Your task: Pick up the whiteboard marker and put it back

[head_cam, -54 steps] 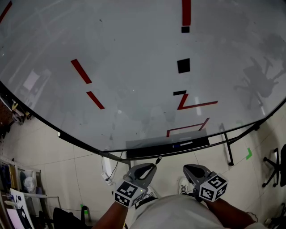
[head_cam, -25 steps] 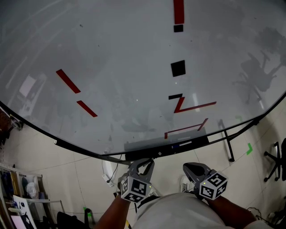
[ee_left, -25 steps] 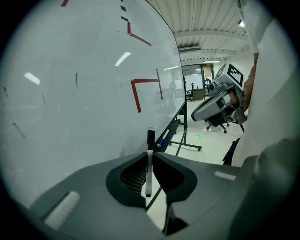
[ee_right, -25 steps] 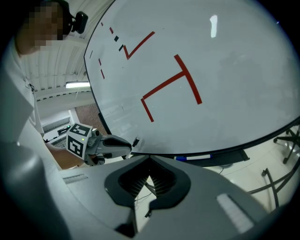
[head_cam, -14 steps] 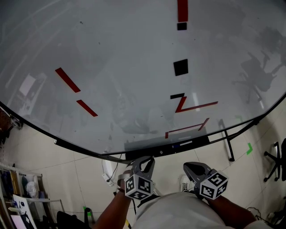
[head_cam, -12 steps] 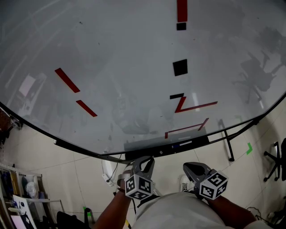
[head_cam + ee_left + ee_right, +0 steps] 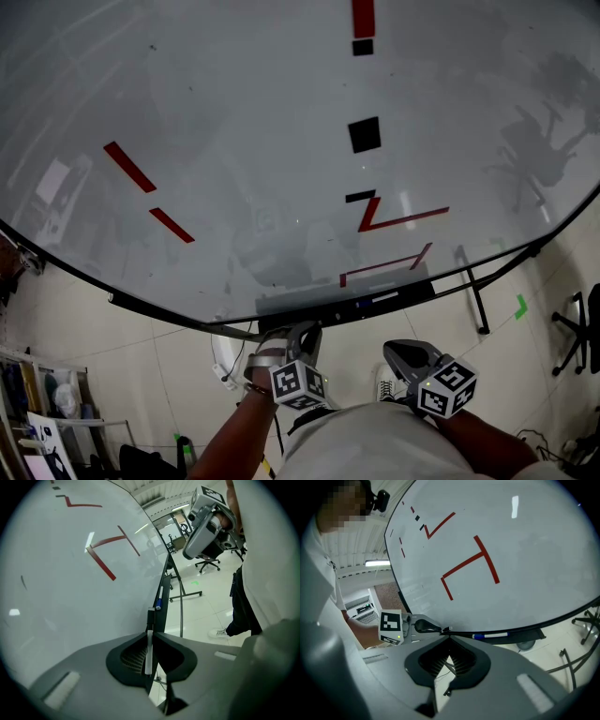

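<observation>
Marker (image 7: pixel 147 653) in left claw (image 7: pixel 150 633), before tray (image 7: pixel 164 592)

A dark tray (image 7: pixel 419 289) under the board (image 7: pixel 281 141) carries a blue-capped marker (image 7: pixel 377 300), lying flat, right of its middle.

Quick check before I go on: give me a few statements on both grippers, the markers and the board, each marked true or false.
1. The left gripper is shut on a black-capped marker. True.
2. The right gripper holds a marker too. False: its fingers are together with nothing between them.
3. A blue-capped marker lies on the tray under the board. True.
4. The board is blank. False: it carries red lines and black squares.
</observation>
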A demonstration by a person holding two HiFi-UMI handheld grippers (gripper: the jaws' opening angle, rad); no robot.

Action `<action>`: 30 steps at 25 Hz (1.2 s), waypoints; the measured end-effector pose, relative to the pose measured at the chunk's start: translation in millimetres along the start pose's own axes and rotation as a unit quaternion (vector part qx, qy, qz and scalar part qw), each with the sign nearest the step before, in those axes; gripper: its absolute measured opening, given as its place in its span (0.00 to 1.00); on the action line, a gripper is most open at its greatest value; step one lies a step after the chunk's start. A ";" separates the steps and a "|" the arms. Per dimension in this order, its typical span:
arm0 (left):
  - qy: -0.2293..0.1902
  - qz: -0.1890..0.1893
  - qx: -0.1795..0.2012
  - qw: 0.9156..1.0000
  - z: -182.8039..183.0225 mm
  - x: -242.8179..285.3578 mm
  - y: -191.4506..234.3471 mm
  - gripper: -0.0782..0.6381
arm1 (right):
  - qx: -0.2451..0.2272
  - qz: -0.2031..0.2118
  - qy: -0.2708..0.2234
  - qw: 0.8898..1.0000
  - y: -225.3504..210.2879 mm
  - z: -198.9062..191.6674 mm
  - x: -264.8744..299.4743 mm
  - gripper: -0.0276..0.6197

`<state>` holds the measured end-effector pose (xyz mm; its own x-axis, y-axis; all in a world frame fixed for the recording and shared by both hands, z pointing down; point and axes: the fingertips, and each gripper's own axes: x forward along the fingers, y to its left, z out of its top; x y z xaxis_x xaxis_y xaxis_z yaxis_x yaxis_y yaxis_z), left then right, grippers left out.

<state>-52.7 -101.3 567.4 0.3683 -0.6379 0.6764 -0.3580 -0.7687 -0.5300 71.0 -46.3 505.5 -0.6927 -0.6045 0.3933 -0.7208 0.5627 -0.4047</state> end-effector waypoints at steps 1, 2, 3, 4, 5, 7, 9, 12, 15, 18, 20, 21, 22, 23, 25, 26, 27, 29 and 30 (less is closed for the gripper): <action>0.004 0.003 0.010 1.000 -0.9 2.0 0.5 0.18 | 0.001 -0.001 0.000 1.000 -0.3 -0.3 -0.9 0.05; 0.007 0.006 0.020 1.000 -1.4 3.9 1.0 0.18 | 0.001 -0.001 0.000 1.000 -0.6 -0.4 -1.8 0.05; 0.009 0.008 0.029 1.000 -1.4 5.7 1.5 0.18 | 0.001 -0.002 -0.001 1.000 -0.9 -0.5 -2.7 0.05; 0.011 0.009 0.036 0.999 -1.3 7.6 1.7 0.18 | 0.001 -0.002 -0.001 1.000 -1.3 -0.7 -3.5 0.05; 0.012 0.009 0.043 0.999 -1.2 9.8 1.6 0.18 | 0.002 -0.003 -0.001 1.000 -1.7 -0.8 -4.3 0.05; 0.018 0.007 0.057 0.998 -2.4 15.0 0.2 0.18 | 0.002 -0.004 -0.002 1.000 -2.6 -0.8 -5.6 0.05; 0.025 0.003 0.071 0.997 -3.9 19.9 -1.8 0.18 | 0.002 -0.005 -0.003 1.000 -3.4 -0.5 -6.5 0.05; 0.033 -0.007 0.083 0.996 -5.1 25.1 -5.8 0.19 | 0.003 -0.006 -0.005 1.000 -5.6 0.0 -7.8 0.05; 0.034 -0.004 0.090 0.995 -3.5 28.9 -5.1 0.19 | 0.005 -0.007 -0.007 1.000 -6.8 0.8 -9.0 0.05; 0.038 -0.003 0.091 0.995 -3.8 34.9 -3.2 0.19 | 0.004 -0.007 -0.005 1.000 -7.5 0.6 -9.2 0.05; 0.041 -0.005 0.093 0.995 -4.8 38.7 -3.1 0.19 | 0.002 -0.006 -0.004 1.000 -8.0 0.8 -9.4 0.05; 0.043 -0.006 0.093 0.995 -5.3 40.3 -3.1 0.19 | 0.001 -0.007 -0.003 1.000 -8.4 0.9 -9.7 0.05; 0.044 -0.006 0.094 0.995 -5.6 41.5 -2.9 0.19 | 0.001 -0.008 -0.003 1.000 -8.9 0.9 -10.1 0.05; 0.044 -0.005 0.094 0.995 -5.8 42.7 -2.9 0.19 | 0.001 -0.009 -0.002 1.000 -9.6 0.7 -10.6 0.05; 0.044 -0.005 0.091 0.995 -6.9 45.1 -3.9 0.19 | 0.001 -0.010 -0.001 1.000 -10.8 0.3 -11.4 0.05; 0.045 -0.003 0.089 0.995 -7.5 45.8 -3.2 0.19 | 0.001 -0.011 -0.001 1.000 -11.1 0.3 -11.7 0.05; 0.046 0.001 0.087 0.995 -8.0 45.9 -1.7 0.19 | 0.001 -0.012 -0.001 1.000 -11.4 0.5 -11.9 0.05; 0.047 0.005 0.081 0.996 -9.1 45.8 0.1 0.19 | 0.001 -0.012 0.000 1.000 -11.6 1.5 -12.2 0.05; 0.047 0.005 0.077 0.996 -9.5 45.5 0.4 0.19 | 0.001 -0.012 0.000 1.000 -11.9 1.0 -12.1 0.05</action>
<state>-44.2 -130.2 602.9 0.2805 -0.6443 0.7115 -0.2234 -0.7647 -0.6044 88.0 -46.3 504.7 -0.6747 -0.6180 0.4035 -0.7377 0.5460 -0.3972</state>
